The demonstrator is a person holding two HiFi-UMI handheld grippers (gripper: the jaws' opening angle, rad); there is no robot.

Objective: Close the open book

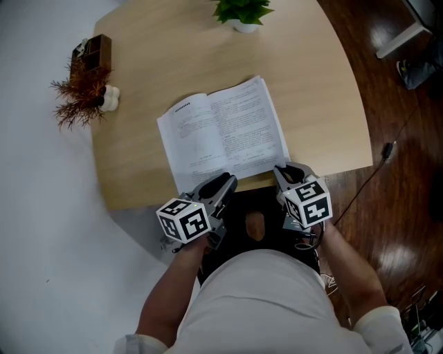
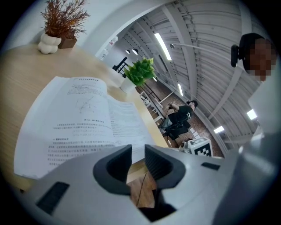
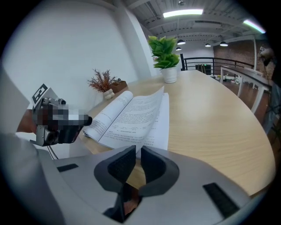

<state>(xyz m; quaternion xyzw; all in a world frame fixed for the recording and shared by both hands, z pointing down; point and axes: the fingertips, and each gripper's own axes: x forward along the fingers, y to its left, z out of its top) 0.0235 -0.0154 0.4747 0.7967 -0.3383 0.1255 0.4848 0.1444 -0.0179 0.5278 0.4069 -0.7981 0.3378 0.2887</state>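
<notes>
An open book (image 1: 221, 131) lies flat on the wooden table (image 1: 152, 55), near its front edge, with printed pages facing up. My left gripper (image 1: 228, 181) sits at the book's near edge, left of the spine. It is open, and through its gap (image 2: 138, 151) I see only table and floor. My right gripper (image 1: 280, 169) is at the book's near right corner. Its jaws (image 3: 138, 151) stand a narrow slit apart, and the page edge (image 3: 151, 143) lies just beyond the tips, not visibly pinched. The book (image 2: 79, 114) fills the left gripper view.
A green potted plant (image 1: 242, 12) stands at the table's far edge. A dried reddish plant in a white pot (image 1: 83, 93) and a small dark box (image 1: 97, 52) sit at the far left corner. A cable (image 1: 377, 166) runs over the wooden floor on the right.
</notes>
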